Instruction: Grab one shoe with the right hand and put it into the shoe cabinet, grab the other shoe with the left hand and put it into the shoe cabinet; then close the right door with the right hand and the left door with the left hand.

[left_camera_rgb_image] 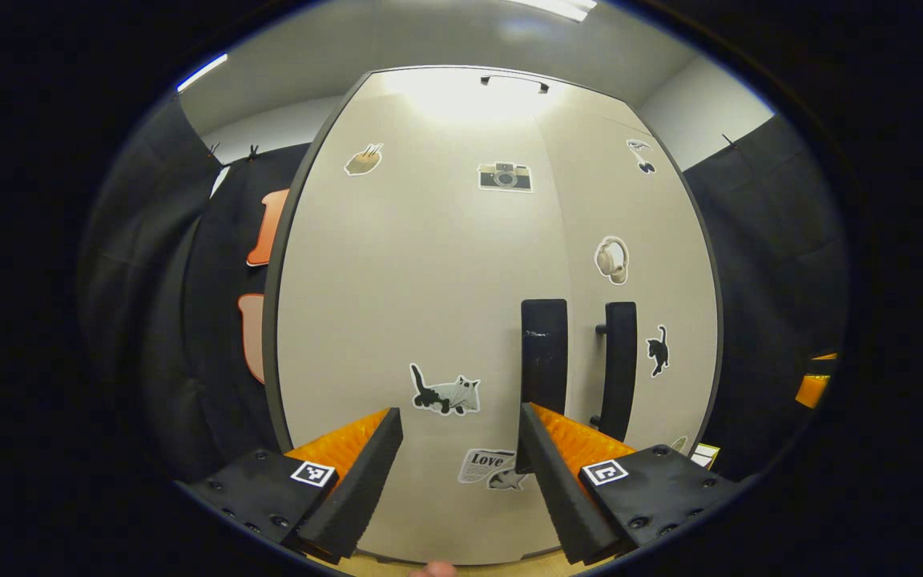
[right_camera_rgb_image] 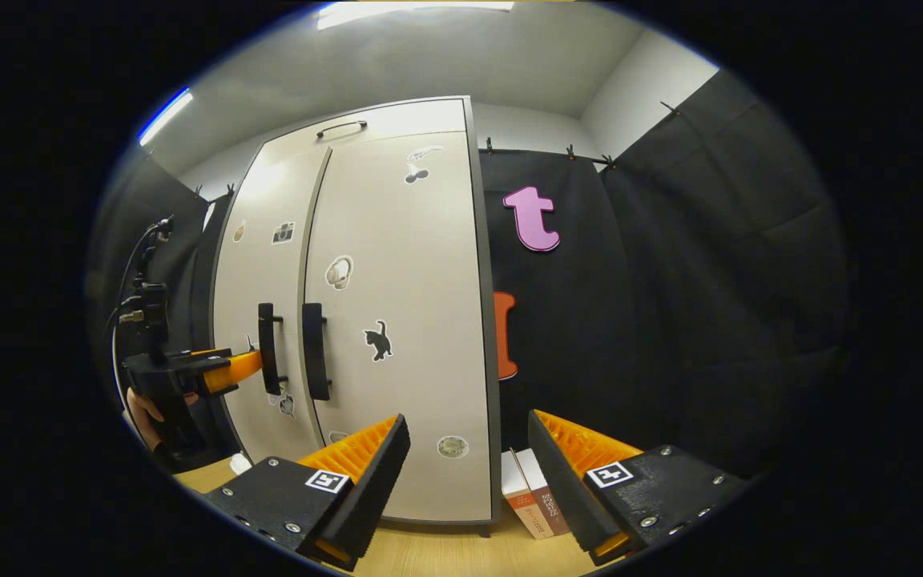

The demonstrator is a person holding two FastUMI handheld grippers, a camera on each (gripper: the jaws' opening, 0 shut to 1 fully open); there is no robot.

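The beige shoe cabinet [left_camera_rgb_image: 429, 264] with stickers stands close in the left gripper view. Its two doors look shut, with the seam between two black vertical handles: the left door's handle [left_camera_rgb_image: 544, 353] and the right door's handle [left_camera_rgb_image: 618, 369]. My left gripper [left_camera_rgb_image: 460, 417] is open and close to the left door, its right finger just under the left handle. In the right gripper view the cabinet [right_camera_rgb_image: 397, 320] stands farther off. There the left gripper [right_camera_rgb_image: 245, 367] reaches the left door handle [right_camera_rgb_image: 268, 349]. My right gripper [right_camera_rgb_image: 465, 421] is open, holds nothing and hangs back from the right door [right_camera_rgb_image: 405, 264].
Two books [right_camera_rgb_image: 534, 493] stand on the wooden floor [right_camera_rgb_image: 445, 545] against the cabinet's right side. Black cloth walls [right_camera_rgb_image: 670, 304] close in the booth on both sides. A hand [right_camera_rgb_image: 141, 417] holds the left gripper at the far left.
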